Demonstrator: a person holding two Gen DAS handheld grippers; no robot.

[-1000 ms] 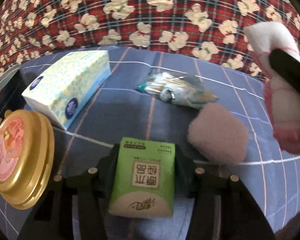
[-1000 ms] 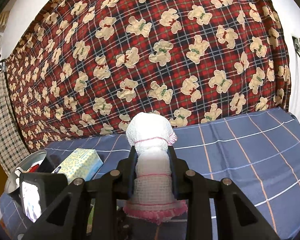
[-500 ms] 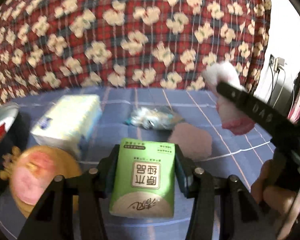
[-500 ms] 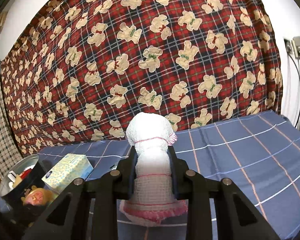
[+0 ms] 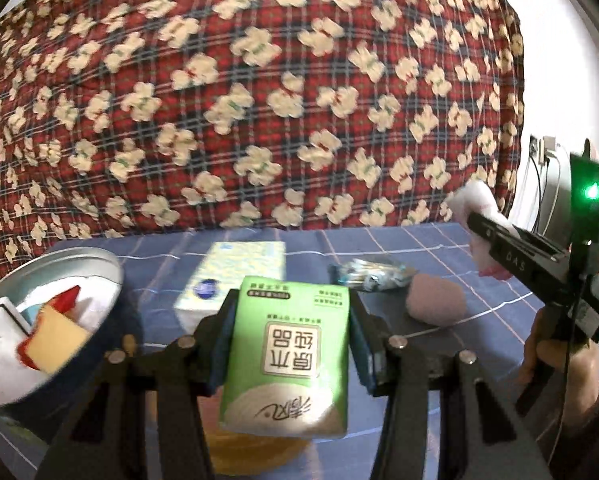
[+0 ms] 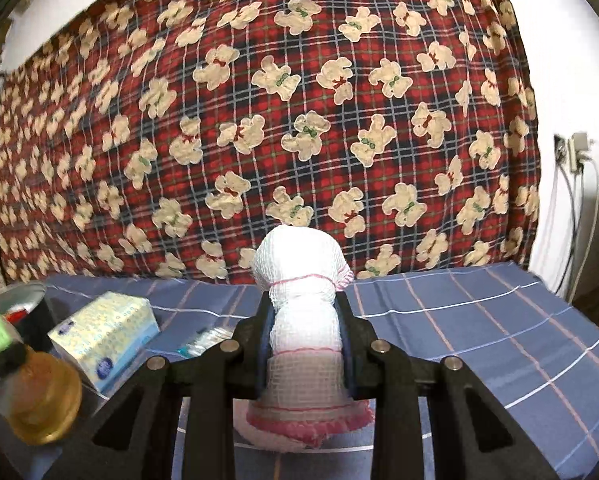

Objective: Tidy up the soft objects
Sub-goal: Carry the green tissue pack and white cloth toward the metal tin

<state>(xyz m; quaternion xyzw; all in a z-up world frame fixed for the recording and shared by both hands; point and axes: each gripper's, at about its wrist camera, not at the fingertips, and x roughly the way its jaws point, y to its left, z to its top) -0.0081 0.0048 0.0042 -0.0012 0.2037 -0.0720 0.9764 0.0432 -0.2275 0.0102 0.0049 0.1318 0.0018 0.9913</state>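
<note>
Gripping a green tissue pack (image 5: 287, 356), the left tongs (image 5: 289, 344) stay part-open; the right tongs (image 6: 303, 344) squeeze a white mesh pouch (image 6: 301, 320).

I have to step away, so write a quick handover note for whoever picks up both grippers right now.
Left gripper: shut on the green tissue pack, lifted near the round tin.
Right gripper: shut on the white mesh sponge, held above the blue cloth.
Done: some items already lie in the tin.
Left: both held items, plus the yellow tissue box, plastic packet and pink puff on the cloth.
</note>
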